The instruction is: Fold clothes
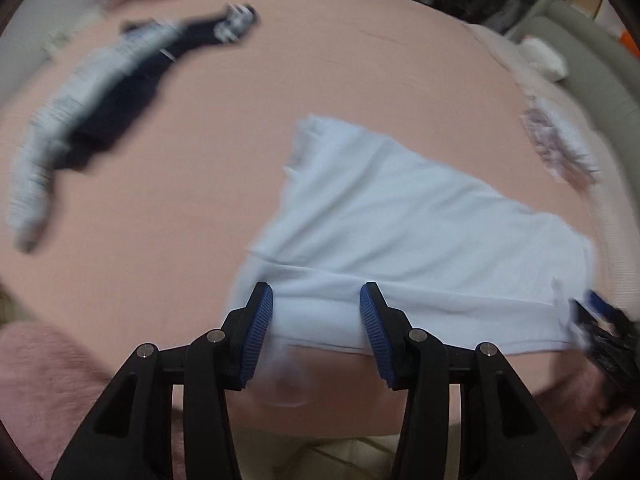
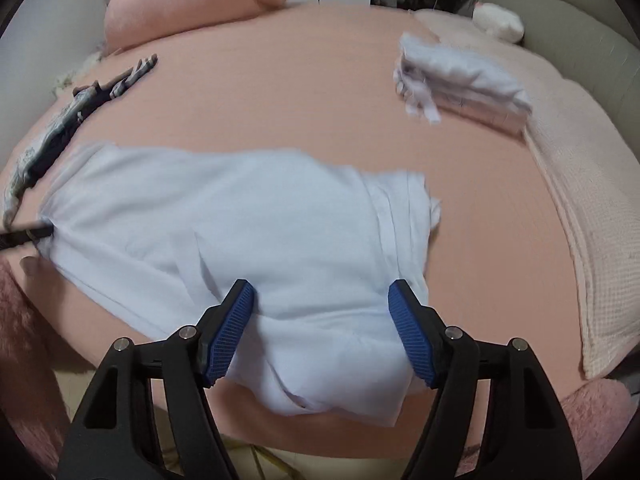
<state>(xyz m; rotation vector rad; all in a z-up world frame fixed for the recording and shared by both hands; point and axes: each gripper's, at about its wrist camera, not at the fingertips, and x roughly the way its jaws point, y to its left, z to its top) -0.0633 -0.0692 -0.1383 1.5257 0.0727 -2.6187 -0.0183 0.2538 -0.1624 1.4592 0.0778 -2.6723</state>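
I have the white shirt (image 2: 224, 216) spread on the pink bed (image 2: 320, 92), its near hem hanging toward me. Both tools stand apart over that hem: the left gripper (image 1: 316, 308) and the right gripper (image 2: 320, 300) each straddle cloth, pads not pressing. To do this well I'd judge it best to pinch both hem corners evenly, lift together, and lay the fold flat without dragging, clear of the dark garment (image 1: 120, 84) and folded pile (image 2: 460, 76).

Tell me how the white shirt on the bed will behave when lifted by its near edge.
The white shirt looks thin and creased, so probably floppy: it should sag and drape between grip points. It likely weighs little. Its folded sleeve side may fall open, since nothing pins it.
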